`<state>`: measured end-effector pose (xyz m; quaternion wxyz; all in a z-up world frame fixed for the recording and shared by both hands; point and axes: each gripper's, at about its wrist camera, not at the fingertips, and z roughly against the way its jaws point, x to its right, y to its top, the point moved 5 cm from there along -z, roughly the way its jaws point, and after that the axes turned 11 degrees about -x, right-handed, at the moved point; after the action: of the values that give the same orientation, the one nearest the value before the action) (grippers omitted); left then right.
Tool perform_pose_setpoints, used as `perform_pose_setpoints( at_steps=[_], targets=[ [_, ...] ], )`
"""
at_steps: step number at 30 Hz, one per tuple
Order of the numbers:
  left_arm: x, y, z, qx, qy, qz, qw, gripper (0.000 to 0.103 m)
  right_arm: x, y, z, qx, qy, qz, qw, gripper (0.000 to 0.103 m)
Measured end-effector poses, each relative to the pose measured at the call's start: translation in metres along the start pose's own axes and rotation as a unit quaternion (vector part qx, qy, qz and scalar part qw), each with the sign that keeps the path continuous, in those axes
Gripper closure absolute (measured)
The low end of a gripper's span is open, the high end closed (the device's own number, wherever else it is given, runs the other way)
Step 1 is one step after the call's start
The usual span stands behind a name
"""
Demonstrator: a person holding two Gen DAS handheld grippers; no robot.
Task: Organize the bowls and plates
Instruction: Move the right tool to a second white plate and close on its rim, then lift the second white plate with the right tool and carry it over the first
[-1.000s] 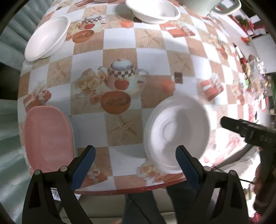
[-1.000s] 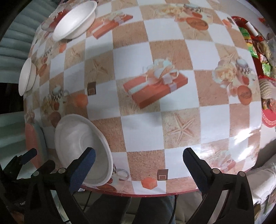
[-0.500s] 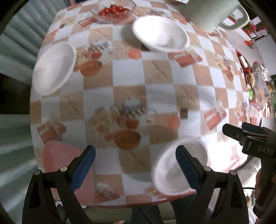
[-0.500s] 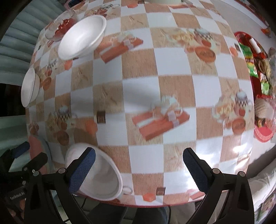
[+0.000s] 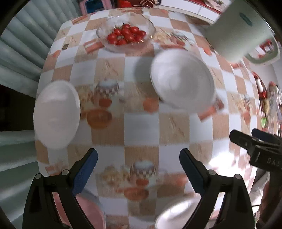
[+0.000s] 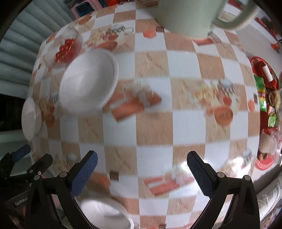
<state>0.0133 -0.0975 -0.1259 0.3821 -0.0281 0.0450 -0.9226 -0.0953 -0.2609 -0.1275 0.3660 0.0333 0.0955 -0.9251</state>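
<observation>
We held both claws above the round table covered in a checked orange-and-white printed oilcloth (image 5: 141,123), and both frames were smeared by motion blur. Our left gripper (image 5: 138,169) had its blue-padded fingers spread wide apart with nothing between them. Just below its left finger lay a pink oval plate (image 5: 84,211) at the near table edge, and below its right finger a white shallow foam bowl (image 5: 178,214), also by the near edge. Between and ahead of the fingers the cloth lay bare for a good stretch.

Further out to the left, a second white foam bowl (image 5: 57,114) sat right at the table's left rim, and ahead to the right a third white foam bowl (image 5: 182,79) stood well inside the cloth. Beyond these, near the far edge, stood a clear glass bowl of red cherry tomatoes (image 5: 126,36), and to the far right a pale green mug (image 5: 241,30).

Our right gripper (image 6: 141,168) was likewise spread open and held nothing. The near white bowl (image 6: 105,214) showed beneath its left finger, and the left gripper's black body (image 6: 26,169) sat just left of that. Straight ahead the cloth was open. The third bowl (image 6: 88,81) lay ahead to the left, the rim-side bowl (image 6: 30,118) further left, the mug (image 6: 190,15) at the far edge.
</observation>
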Motion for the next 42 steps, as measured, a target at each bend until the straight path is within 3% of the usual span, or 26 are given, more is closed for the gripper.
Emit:
perform_pose_setpoints(
  at_steps=[7, 15, 26, 31, 33, 36, 40, 42],
  targets=[
    [0.002, 0.05, -0.009, 0.02, 0.017, 0.018, 0.9995, 0.008, -0.014, 0.052, -0.008, 0.011, -0.003, 0.003, 1.0, 0.001],
    [-0.001, 0.086, -0.029, 0.02, 0.037, 0.022, 0.9989, 0.008, -0.017, 0.087, -0.03, 0.007, -0.007, -0.003, 1.0, 0.001],
    [0.003, 0.106, -0.067, 0.007, 0.046, 0.027, 0.9986, 0.007, -0.017, 0.106, -0.066, -0.001, -0.03, 0.008, 1.0, 0.001],
    [0.005, 0.109, -0.069, 0.021, 0.035, 0.019, 0.999, 0.006, -0.01, 0.103, -0.072, 0.018, -0.028, 0.01, 0.999, 0.0],
    [0.002, 0.109, -0.071, 0.021, 0.039, 0.021, 0.9988, 0.001, -0.009, 0.101, -0.072, 0.028, -0.025, 0.01, 0.999, 0.0],
    [-0.003, 0.113, -0.073, 0.009, 0.016, 0.032, 0.9993, 0.001, -0.01, 0.1, -0.075, 0.016, -0.034, 0.022, 0.999, 0.0],
    [0.006, 0.113, -0.067, 0.015, 0.025, 0.007, 0.9995, 0.011, -0.008, 0.102, -0.077, -0.004, -0.026, 0.025, 0.999, 0.0],
    [0.011, 0.115, -0.064, 0.017, 0.018, -0.003, 0.9997, 0.024, -0.009, 0.101, -0.076, 0.002, -0.021, 0.023, 1.0, 0.004]
  ],
)
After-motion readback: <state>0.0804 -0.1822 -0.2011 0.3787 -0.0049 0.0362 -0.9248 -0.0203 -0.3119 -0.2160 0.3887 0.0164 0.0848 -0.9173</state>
